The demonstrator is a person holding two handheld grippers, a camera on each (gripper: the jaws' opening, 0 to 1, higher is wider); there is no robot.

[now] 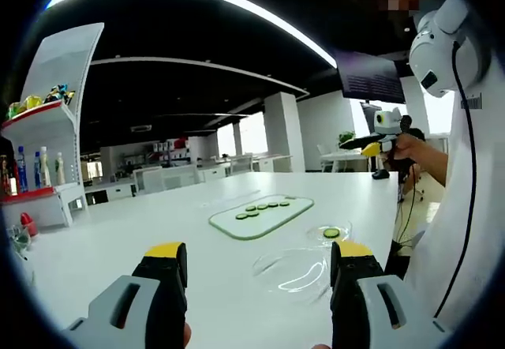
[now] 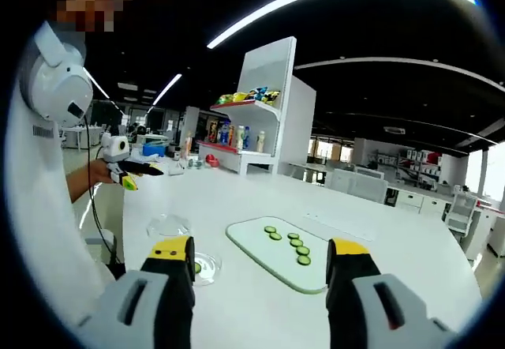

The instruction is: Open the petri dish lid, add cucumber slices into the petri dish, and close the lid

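Hard to read: clear petri dish lid [image 1: 293,270] is near-invisible on the white table [image 1: 118,238], just glare arcs, sits between the left gripper [image 1: 259,264] jaw tips in left gripper view. Petri dish [image 1: 331,233] w/ one cucumber slice in it is just beyond the lid, toward the right tip. In right gripper view the dish [image 2: 207,266] is partly hidden behind the left jaw, and the lid [image 2: 168,224] lies apart from it, nearer the person [image 2: 43,207]. Bottle labels on the shelf [image 2: 237,153] are too small to read; no legible writing anywhere. Glass cutting board [image 2: 286,262] carries the remaining cucumber slices [image 2: 296,246] in two short rows, mid-table. Left gripper: jaws wide apart, holding nothing, tips above the table. Right gripper [image 2: 260,260]: jaws also wide, nothing between them, board seen through the gap. Each view also catches the other gripper [image 1: 377,140] in the person's hand off to the side, raised above the table edge; can't tell its jaw gap from there.
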